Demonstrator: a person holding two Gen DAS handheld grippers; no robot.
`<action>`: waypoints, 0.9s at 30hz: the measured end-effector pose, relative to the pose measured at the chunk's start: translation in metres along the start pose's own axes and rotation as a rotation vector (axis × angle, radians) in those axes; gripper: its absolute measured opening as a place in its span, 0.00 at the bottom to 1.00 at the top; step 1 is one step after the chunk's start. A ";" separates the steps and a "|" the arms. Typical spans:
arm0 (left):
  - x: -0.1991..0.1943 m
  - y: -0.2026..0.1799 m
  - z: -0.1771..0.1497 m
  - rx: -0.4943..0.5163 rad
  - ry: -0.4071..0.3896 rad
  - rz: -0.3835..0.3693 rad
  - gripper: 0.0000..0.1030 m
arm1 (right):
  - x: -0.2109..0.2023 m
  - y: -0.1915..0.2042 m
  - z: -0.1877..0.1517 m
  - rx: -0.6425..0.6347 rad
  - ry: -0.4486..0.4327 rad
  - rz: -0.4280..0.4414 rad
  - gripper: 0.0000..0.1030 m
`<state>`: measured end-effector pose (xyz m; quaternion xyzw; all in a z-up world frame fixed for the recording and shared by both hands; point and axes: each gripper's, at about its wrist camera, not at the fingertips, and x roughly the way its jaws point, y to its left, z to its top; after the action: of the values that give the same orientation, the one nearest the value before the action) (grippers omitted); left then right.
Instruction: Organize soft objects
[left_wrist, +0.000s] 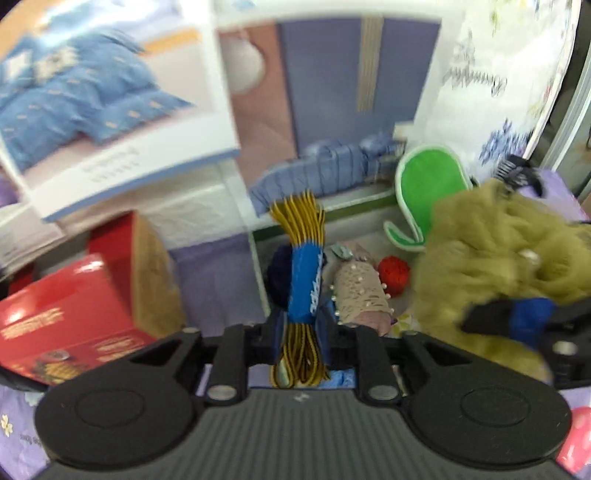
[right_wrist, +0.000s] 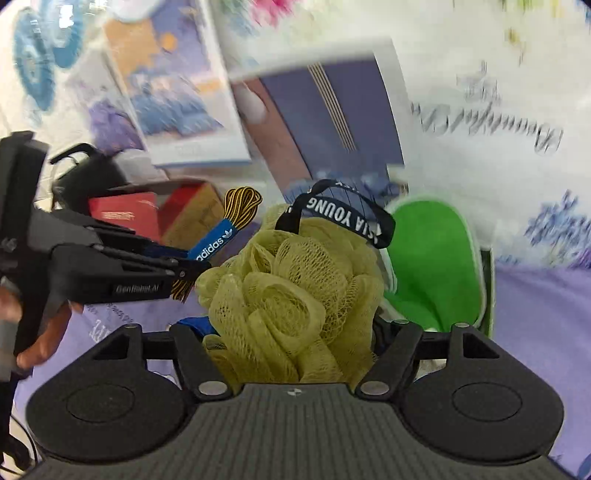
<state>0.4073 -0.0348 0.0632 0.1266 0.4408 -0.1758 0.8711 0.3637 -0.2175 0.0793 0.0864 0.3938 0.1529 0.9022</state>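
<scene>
Left gripper (left_wrist: 301, 332) closed on a bundle of yellow-and-black striped shoelaces with a blue paper band (left_wrist: 300, 284); bundle clamped near its lower end, long axis running straight ahead along the fingers and out past the tips. Right gripper (right_wrist: 295, 343) closed narrowly on an olive-green mesh bath sponge with a black printed hanging loop (right_wrist: 291, 295); sponge bulging up and forward between the fingers, no distinct long axis. Both items held aloft, apart from each other, laces to the left of the sponge. Seen beyond the sponge: a green fabric mitt with white trim (right_wrist: 436, 266), just behind and to its right. Below and left of the sponge, under the laces: a beige pearl-studded fabric piece (left_wrist: 360, 291) and a small red yarn ball (left_wrist: 394, 272), probably the collection spot, though blurred. Judged nearer to that spot: left gripper, with laces pointing toward it.
</scene>
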 end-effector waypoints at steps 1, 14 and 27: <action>0.004 -0.004 -0.001 0.008 -0.001 0.008 0.69 | 0.006 -0.001 0.000 0.002 0.008 -0.019 0.60; -0.010 -0.044 -0.011 0.134 -0.091 0.096 0.75 | 0.004 -0.026 0.014 0.080 -0.031 0.051 0.70; -0.030 -0.029 -0.025 0.073 -0.104 0.100 0.75 | -0.028 -0.013 0.007 0.060 -0.105 0.006 0.72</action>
<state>0.3611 -0.0464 0.0710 0.1708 0.3813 -0.1546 0.8953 0.3537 -0.2394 0.1001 0.1225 0.3499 0.1388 0.9183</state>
